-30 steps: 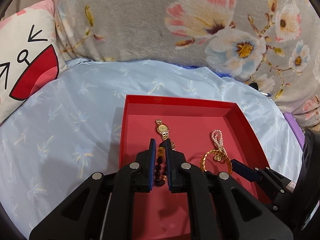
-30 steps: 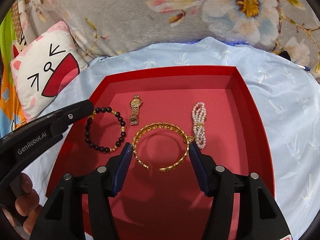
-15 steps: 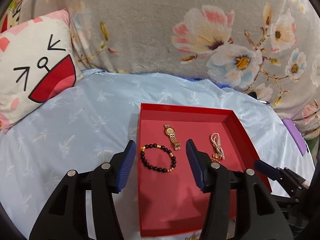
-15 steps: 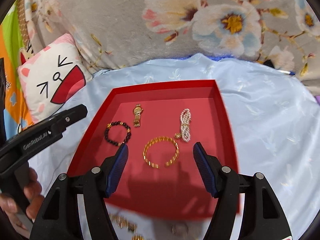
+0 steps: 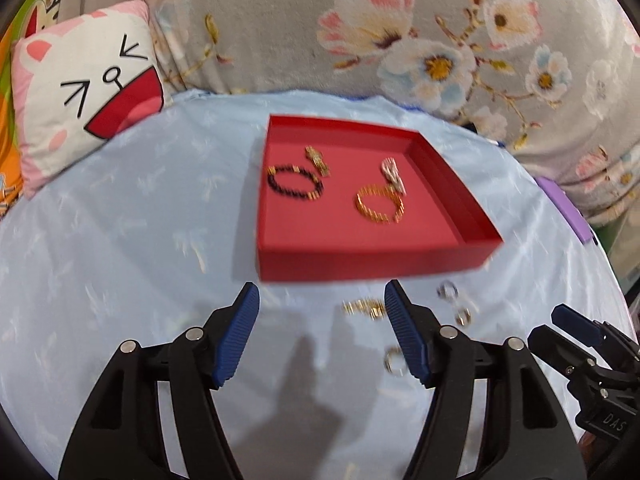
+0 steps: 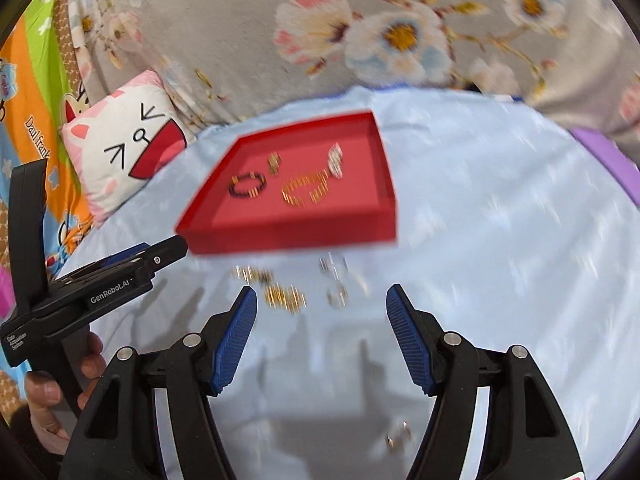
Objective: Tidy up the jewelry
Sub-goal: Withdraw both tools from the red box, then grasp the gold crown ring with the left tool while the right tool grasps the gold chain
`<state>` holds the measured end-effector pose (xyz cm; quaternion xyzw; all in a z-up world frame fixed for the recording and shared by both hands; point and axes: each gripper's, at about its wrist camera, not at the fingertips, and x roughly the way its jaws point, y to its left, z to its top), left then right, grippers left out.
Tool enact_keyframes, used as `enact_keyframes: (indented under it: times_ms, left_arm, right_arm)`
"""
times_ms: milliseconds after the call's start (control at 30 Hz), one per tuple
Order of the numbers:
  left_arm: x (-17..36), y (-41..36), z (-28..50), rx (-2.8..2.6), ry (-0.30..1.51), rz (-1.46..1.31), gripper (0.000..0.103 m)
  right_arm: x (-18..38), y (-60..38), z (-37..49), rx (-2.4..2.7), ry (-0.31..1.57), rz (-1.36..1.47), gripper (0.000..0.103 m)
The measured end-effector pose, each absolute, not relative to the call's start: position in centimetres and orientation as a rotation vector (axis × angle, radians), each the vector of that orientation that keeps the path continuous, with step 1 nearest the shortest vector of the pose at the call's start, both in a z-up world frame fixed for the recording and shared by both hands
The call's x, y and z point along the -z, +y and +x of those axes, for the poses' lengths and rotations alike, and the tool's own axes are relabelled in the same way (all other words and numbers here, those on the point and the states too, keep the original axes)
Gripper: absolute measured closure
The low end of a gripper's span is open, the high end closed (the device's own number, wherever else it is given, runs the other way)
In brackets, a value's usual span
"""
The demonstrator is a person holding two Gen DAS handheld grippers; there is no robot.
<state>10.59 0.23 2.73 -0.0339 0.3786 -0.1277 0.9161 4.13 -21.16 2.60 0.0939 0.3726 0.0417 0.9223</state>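
Left gripper (image 5: 322, 332), black frame with blue ribbed pads: jaws spread wide, have just been opening, nothing between the pads. It hovers over the pale blue patterned cloth (image 5: 120, 240), short of the near wall of the shallow red rectangular tray (image 5: 360, 268).

Right gripper (image 6: 320, 336), same build: jaws wide apart, nothing gripped, also over the cloth in front of the tray. In the left wrist view it shows at lower right edge; in the right wrist view the left gripper sits at left, with the person's hand (image 6: 48, 392) on its handle.

Loose on the cloth, near side of the tray, motion-blurred: a small gold chain piece (image 5: 366, 307) just beside the left gripper's right pad, plus three small rings (image 5: 447, 291), one silvery and two more nearer the camera. Exact type of each is hard to tell.

Inside the tray: black beaded bracelet with gold spacers (image 5: 295, 183) at left, gold wristwatch (image 5: 318, 160) just behind it, gold link bangle (image 5: 379, 203) mid-right, white pearl strand (image 5: 393, 174) touching the bangle's far edge.

Further out: white cat-face cushion with pink border (image 5: 88, 92) at left, grey floral blanket (image 5: 280, 32) behind, purple flat object (image 5: 566, 216) at the right edge of the cloth.
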Motion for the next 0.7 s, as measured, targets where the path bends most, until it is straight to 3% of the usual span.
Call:
enact_keyframes:
  times_ms: [533,700]
  left_arm:
    - [1.3,-6.0,8.4,0.284,0.859,0.043,0.041]
    - [2.2,-6.7,8.8,0.268,0.876,0.062,0.057]
  right_arm:
    - [0.3,-24.4,-1.5,-0.005,0.801,0.268,0.037]
    - [0.4,-24.5,-1.5,-0.010,0.802,0.268,0.037]
